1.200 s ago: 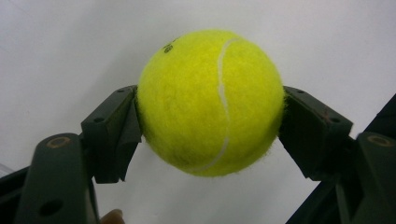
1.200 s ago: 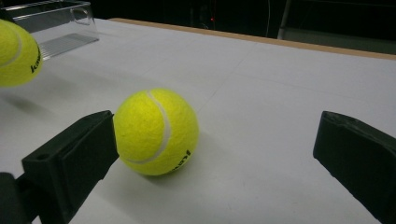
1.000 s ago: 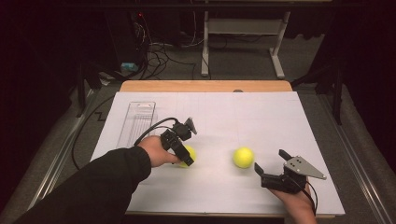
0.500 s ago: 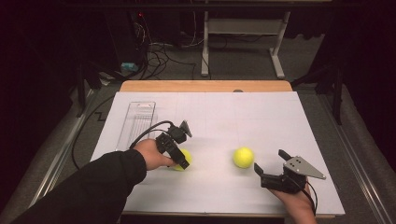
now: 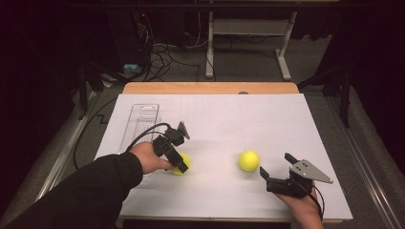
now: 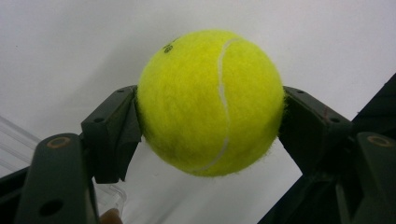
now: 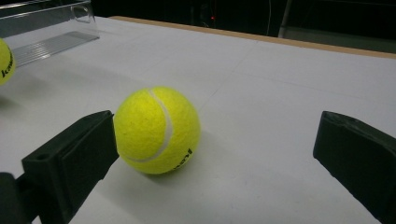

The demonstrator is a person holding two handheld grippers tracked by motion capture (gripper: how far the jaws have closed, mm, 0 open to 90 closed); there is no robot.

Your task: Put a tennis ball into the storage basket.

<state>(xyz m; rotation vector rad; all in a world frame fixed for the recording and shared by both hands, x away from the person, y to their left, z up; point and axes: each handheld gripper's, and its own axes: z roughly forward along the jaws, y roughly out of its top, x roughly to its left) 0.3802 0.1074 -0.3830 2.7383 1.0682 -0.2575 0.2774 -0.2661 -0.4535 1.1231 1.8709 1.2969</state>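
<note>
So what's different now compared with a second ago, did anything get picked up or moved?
Very little. The left hand-held gripper was already clamped on its tennis ball and has only drifted slightly toward the person's side of the table; the grip holds. The right hand-held gripper stayed put, jaws open, with the second tennis ball lying untouched on the white sheet. The clear tray has not moved.
</note>
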